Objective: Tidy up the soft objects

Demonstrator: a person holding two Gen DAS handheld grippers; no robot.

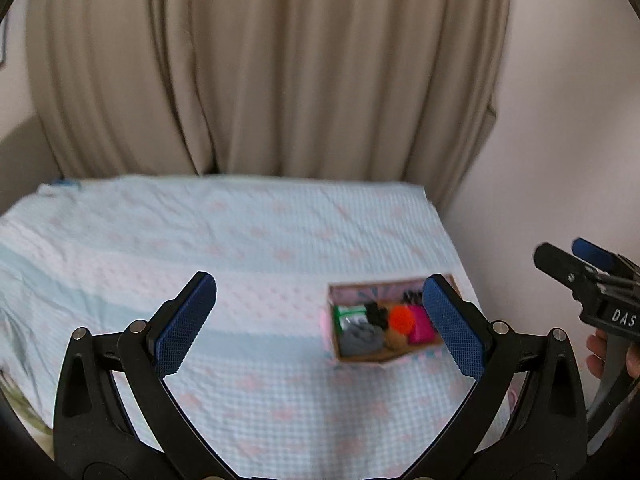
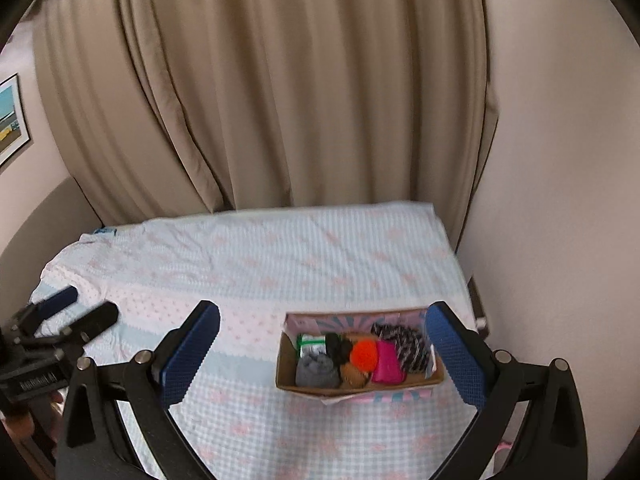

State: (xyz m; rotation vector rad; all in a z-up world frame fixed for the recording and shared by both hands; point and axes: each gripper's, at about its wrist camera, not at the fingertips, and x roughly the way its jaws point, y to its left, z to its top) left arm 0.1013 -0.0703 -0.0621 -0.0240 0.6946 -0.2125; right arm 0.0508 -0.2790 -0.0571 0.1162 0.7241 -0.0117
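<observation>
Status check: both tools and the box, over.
Left tool open, empty, above the bed. Right tool open, empty. Open cardboard box on the checked blue-and-pink bedcover, holding orange pom-pom, grey cloth, pink pouch. Nothing in the way.

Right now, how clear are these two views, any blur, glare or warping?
Left wrist view: soft motion blur over the bed and box, fisheye bending at the edges, dark vignette corners. Right wrist view: a bit sharper, the box's items still smeared, curtain bowed by the lens. Lighting is flat and dim in both; no glare, only faint shadows.
</observation>
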